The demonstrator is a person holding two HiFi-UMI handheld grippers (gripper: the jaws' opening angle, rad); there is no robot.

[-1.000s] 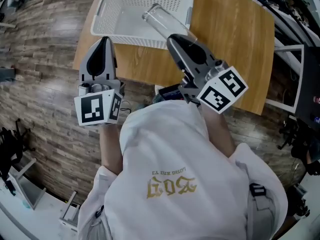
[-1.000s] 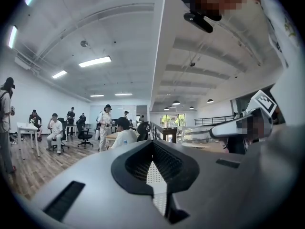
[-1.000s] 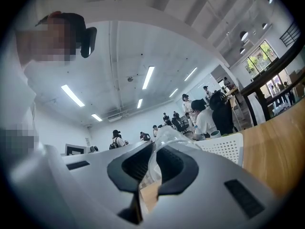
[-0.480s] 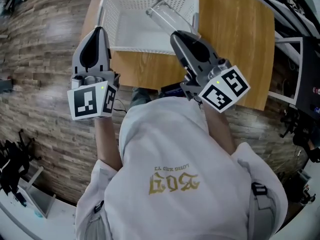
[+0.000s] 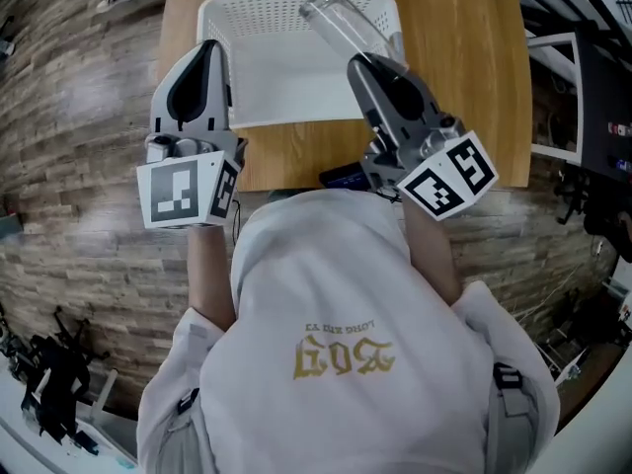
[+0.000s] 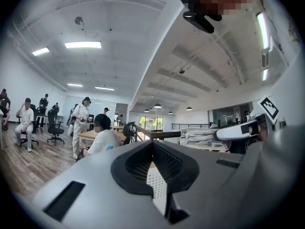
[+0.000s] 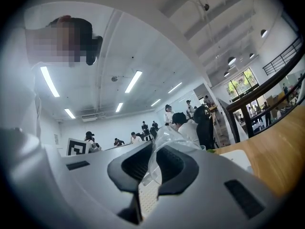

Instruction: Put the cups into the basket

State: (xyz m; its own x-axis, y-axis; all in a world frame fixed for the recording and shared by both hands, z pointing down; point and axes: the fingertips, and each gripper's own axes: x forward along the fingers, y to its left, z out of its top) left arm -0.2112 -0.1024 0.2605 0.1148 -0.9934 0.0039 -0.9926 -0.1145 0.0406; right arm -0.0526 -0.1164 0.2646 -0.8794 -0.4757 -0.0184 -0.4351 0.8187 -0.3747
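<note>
Cup, clamped in my right gripper, now farther over basket; lower inside before releasing. Left gripper: closed, empty.

One clear cup, one white basket, one wooden table.

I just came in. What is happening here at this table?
A person holds a gripper in each hand over a wooden table. The right gripper is shut on a clear plastic cup and holds it tilted above the right side of a white basket; the cup is not yet released. The left gripper is shut, holds nothing, and hovers by the basket's left edge.
</note>
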